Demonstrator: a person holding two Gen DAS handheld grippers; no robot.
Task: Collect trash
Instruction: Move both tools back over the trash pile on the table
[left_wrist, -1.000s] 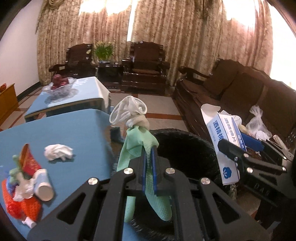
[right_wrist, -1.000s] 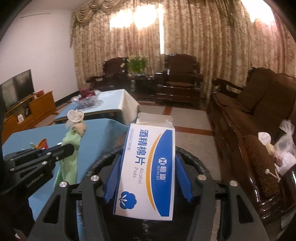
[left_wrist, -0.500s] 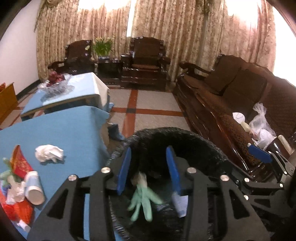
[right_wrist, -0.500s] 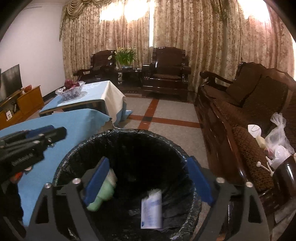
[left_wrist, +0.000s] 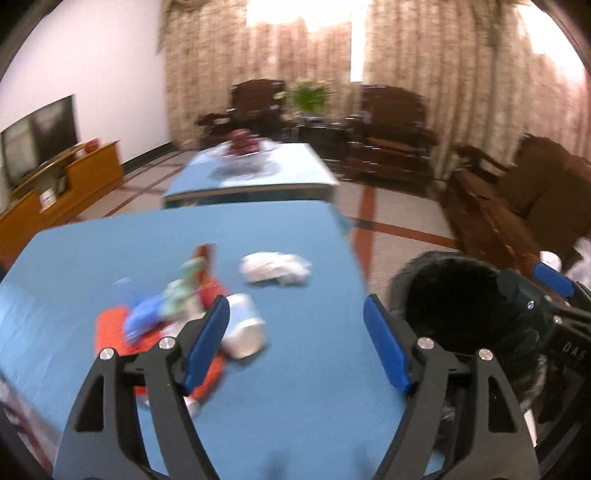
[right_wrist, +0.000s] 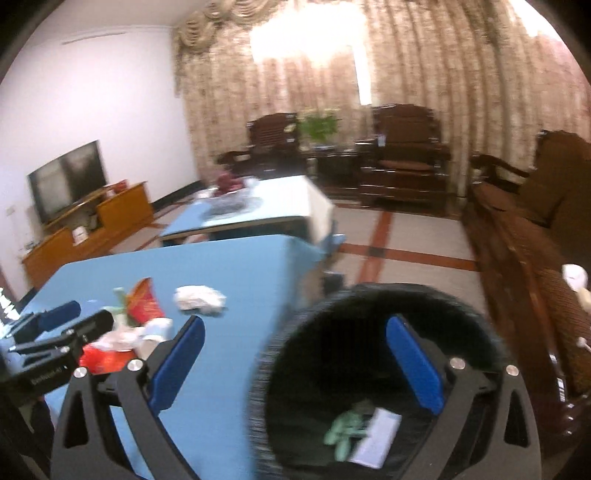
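Both tools have just been opening, nothing between their pads; left tool (left_wrist: 295, 332) over the surface (left_wrist: 295, 387) beside the trash pile (left_wrist: 177, 317); right tool (right_wrist: 295, 354) above the bin (right_wrist: 384, 369), glove (right_wrist: 345, 430) and box (right_wrist: 378, 437) lying inside.

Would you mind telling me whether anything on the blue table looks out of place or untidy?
Yes. Litter lies loose on the blue table: a crumpled white tissue, a white paper cup tipped on its side, and a heap of red wrappers. It belongs in the black bin beside the table.
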